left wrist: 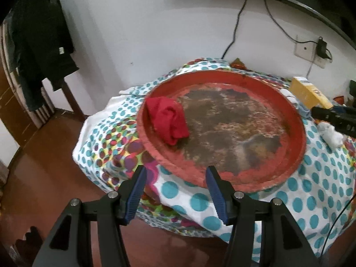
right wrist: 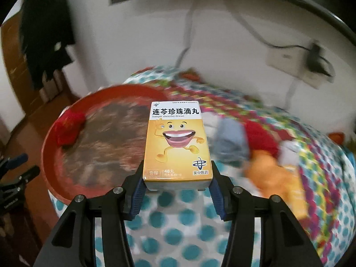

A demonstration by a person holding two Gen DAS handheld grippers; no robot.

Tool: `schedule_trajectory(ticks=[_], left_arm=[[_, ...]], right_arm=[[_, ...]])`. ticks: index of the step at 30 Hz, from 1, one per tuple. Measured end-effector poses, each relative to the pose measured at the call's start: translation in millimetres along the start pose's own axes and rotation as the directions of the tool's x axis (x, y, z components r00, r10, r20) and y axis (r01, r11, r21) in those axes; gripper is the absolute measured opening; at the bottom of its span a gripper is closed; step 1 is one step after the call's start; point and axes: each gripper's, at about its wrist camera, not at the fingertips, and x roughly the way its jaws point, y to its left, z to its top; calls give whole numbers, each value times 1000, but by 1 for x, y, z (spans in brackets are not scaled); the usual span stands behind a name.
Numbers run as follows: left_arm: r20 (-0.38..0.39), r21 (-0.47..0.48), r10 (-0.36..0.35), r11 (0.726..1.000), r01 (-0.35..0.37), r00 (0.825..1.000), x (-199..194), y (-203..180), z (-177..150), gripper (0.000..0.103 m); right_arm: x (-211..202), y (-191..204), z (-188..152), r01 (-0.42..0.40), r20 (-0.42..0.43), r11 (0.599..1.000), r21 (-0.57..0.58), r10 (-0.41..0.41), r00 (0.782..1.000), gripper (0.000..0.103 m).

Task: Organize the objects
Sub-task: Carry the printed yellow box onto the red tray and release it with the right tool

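A yellow medicine box (right wrist: 176, 142) with a cartoon mouth is held off the table, my right gripper (right wrist: 176, 173) shut on its near end. The same box (left wrist: 308, 94) shows at the right edge of the left wrist view, with the right gripper (left wrist: 322, 114) coming in there. A large round red tray (left wrist: 296, 146) with a worn brown middle lies on the dotted cloth; a rolled red cloth (left wrist: 169, 119) rests at its left side. My left gripper (left wrist: 175, 174) hangs open over the tray's near rim, nothing between its pads.
Beyond the box lie grey (right wrist: 231, 142), red (right wrist: 262, 139) and orange (right wrist: 276, 175) cloth items, blurred. A white crumpled cloth (left wrist: 330, 133) sits right of the tray. The table ends in brown floor (left wrist: 44, 166) at the left. Dark clothes (left wrist: 37, 44) hang by the wall.
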Motion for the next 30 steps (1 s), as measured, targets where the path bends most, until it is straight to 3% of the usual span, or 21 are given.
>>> schedule_trajectory(ticks=[7,15,30], left_arm=[[-33,-88,-9,996,6,999,8,25,0,57],[-23,-74,7,997,-8,1000,8,28,1,56],[-31,-124,36,992,-40,999,12,48,1,56]], right_arm=[[39,47,25,-62,-60,996,-70,58,997,49],[84,86,52,-112,-135,990,-85,100,986,49],[139,125,82,-94,-217,985,-148,61,974,49]])
